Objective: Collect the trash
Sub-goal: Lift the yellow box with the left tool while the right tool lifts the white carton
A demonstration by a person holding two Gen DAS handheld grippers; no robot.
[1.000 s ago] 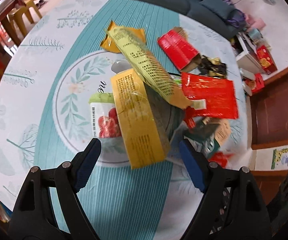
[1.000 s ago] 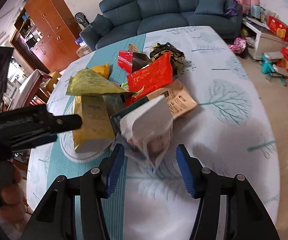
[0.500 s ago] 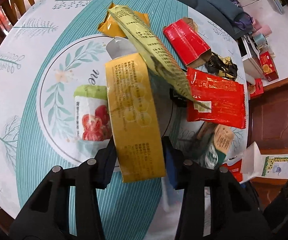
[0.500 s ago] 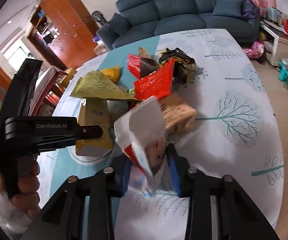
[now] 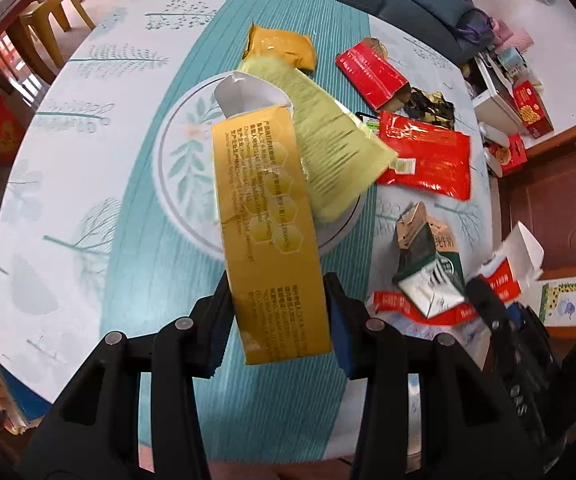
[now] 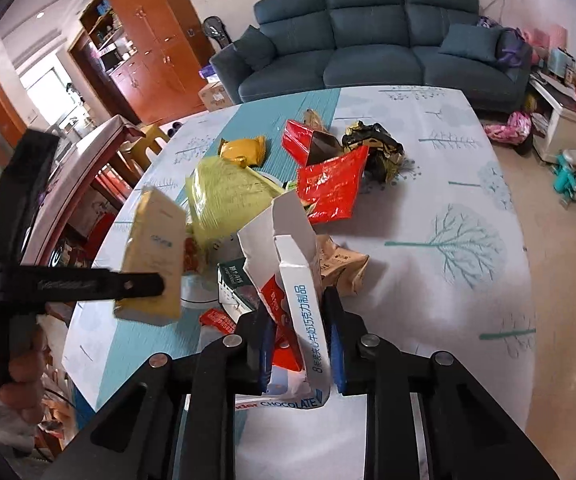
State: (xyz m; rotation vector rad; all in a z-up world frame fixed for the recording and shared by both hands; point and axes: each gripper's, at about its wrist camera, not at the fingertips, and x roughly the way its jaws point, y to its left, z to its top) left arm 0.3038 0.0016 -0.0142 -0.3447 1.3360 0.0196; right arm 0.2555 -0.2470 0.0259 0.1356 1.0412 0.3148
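My left gripper is shut on a long gold box and holds it above the round table; the right wrist view shows the same box lifted at the left. My right gripper is closing its jaws, with its pads pressing on an open white-and-red chocolate box. On the table lie a pale yellow bag, an orange packet, a red packet, a red carton, a black-and-gold wrapper and a green milk carton.
A brown paper bag lies beside the chocolate box. A blue sofa stands beyond the table, a yellow stool at its far left. A person's hand grips the left tool. Toys and boxes litter the floor at the right.
The left jaws closed on the gold box and raised it off the pile. The right jaws closed on the white-and-red box and lifted it from the table.
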